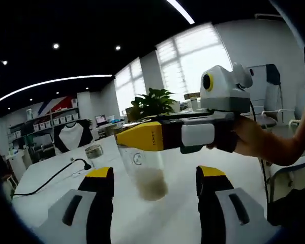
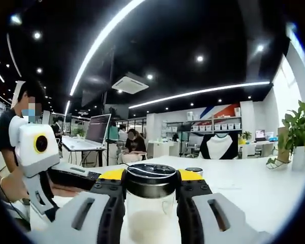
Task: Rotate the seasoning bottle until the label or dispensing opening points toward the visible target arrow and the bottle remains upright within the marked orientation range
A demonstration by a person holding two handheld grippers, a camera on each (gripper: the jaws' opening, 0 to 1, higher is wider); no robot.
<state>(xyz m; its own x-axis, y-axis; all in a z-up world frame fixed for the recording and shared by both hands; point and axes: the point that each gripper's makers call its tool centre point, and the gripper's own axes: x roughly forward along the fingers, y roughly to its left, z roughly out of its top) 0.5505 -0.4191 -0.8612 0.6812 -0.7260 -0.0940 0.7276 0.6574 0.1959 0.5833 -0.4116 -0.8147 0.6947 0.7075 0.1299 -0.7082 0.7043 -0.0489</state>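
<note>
A: White laminate, that was the table (image 1: 183, 213), the biggest thing in the left gripper view, running from six o'clock out to the far wall.

B: And on it?

A: The seasoning bottle (image 1: 146, 178), a clear jar standing upright near the centre, pale grains settled in its lower part. It sat between and beyond the left gripper (image 1: 155, 178), whose yellow-tipped jaws were spread wide, touching nothing.

B: Where was the other tool?

A: The right gripper (image 1: 127, 138) reached in from three o'clock, a hand (image 1: 254, 137) on its grip, its yellow tip across the bottle's top (which it hid from that side).

B: Pinching it?

A: In the right gripper view, yes. The right gripper (image 2: 151, 189) had its jaws pressed against both sides of the seasoning bottle (image 2: 149, 208) just under the black lid (image 2: 151, 179), at six o'clock. The bottle stood straight, whitish powder in the bottom.

B: Anything else?

A: The left gripper (image 2: 71, 178) lay at eight o'clock there, near the bottle but apart from it; its jaws I couldn't judge from that angle. A potted plant (image 2: 300, 137) stood at three o'clock. Smaller still: a black cable (image 1: 51, 178) trailing across the table at nine o'clock in the left gripper view, and a small metal-lidded jar (image 1: 94, 152) just beside its plug.

B: The label or opening?

A: Couldn't tell which way either faced.
</note>
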